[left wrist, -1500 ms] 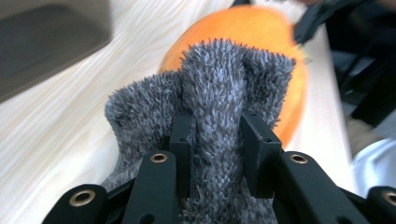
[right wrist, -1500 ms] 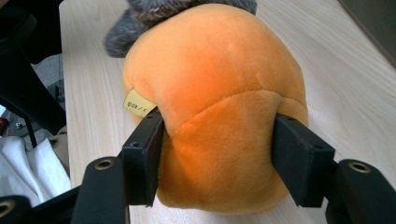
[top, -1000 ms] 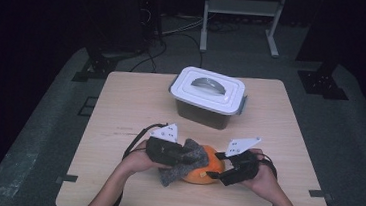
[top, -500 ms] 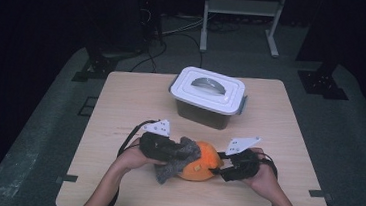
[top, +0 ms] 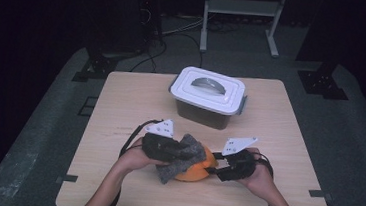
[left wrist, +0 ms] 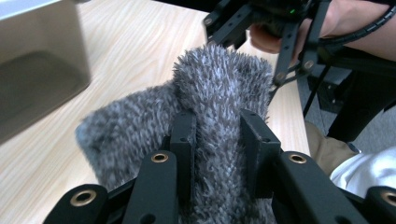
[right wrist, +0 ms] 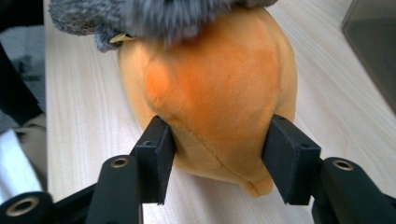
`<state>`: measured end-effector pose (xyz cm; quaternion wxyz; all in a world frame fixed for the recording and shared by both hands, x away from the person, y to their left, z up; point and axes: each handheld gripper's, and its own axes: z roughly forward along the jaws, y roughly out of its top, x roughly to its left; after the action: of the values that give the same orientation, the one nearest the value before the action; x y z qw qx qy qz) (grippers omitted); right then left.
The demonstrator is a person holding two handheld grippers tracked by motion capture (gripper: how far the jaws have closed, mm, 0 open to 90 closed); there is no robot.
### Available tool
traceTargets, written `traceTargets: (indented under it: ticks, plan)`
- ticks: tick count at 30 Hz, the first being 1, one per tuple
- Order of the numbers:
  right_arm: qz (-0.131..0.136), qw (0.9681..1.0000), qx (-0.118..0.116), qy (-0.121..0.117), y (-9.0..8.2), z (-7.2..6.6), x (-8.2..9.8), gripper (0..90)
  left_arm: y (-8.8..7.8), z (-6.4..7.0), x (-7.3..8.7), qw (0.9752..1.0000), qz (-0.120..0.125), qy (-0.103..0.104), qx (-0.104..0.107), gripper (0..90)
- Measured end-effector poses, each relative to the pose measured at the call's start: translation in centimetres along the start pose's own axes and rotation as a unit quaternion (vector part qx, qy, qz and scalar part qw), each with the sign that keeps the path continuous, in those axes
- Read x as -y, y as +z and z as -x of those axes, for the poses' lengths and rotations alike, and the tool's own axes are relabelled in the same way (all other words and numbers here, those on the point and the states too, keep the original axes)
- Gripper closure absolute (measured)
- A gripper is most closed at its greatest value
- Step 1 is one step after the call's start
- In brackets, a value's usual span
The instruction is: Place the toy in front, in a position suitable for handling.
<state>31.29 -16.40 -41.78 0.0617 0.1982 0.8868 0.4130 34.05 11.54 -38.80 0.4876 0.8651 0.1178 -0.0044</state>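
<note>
An orange plush toy (top: pixel 196 170) lies on the table near its front edge, with a grey fuzzy cloth (top: pixel 181 155) draped over its top. My left gripper (top: pixel 179 153) is shut on a fold of that cloth (left wrist: pixel 219 84), and its pads (left wrist: pixel 184 135) are sunk into the pile. From the right, my right gripper (top: pixel 214 170) holds the toy (right wrist: pixel 215 79). Its jaws closed in on the toy and have just eased slightly open. Both pads (right wrist: pixel 156 144) still press the toy's sides. The cloth's edge (right wrist: pixel 154 16) hangs over the toy's far end.
A clear storage box with a white lid and handle (top: pixel 207 96) stands at the back middle of the wooden table (top: pixel 130 103). A metal stand (top: pixel 242 8) and cables are on the dark floor beyond. The person's forearms come in from the front edge.
The right gripper's jaws have come in against the orange toy. The left gripper and the grey cloth have shifted only slightly over the toy.
</note>
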Motion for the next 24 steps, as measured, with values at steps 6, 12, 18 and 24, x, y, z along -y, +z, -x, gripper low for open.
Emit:
traceTargets:
  ticks: [6,12,18,24]
  plan:
    - [0.011,0.9982,-0.042,0.04,-0.6,0.9,0.3,31.9,0.0,-0.3,0.2,0.9999,0.002,-0.007,0.007,69.2]
    - [0.032,0.9934,-0.078,0.078,-0.4,1.5,0.4,25.7,0.8,0.1,0.2,0.9996,-0.004,-0.003,0.028,69.1]
    - [0.012,0.9975,-0.052,0.047,0.5,0.2,0.0,36.0,1.4,1.3,-0.9,0.999,-0.013,0.022,0.036,68.9]
    - [0.013,0.9991,-0.041,-0.001,0.9,-1.3,-0.5,39.0,2.2,2.8,-2.1,0.998,-0.008,0.052,0.036,68.2]
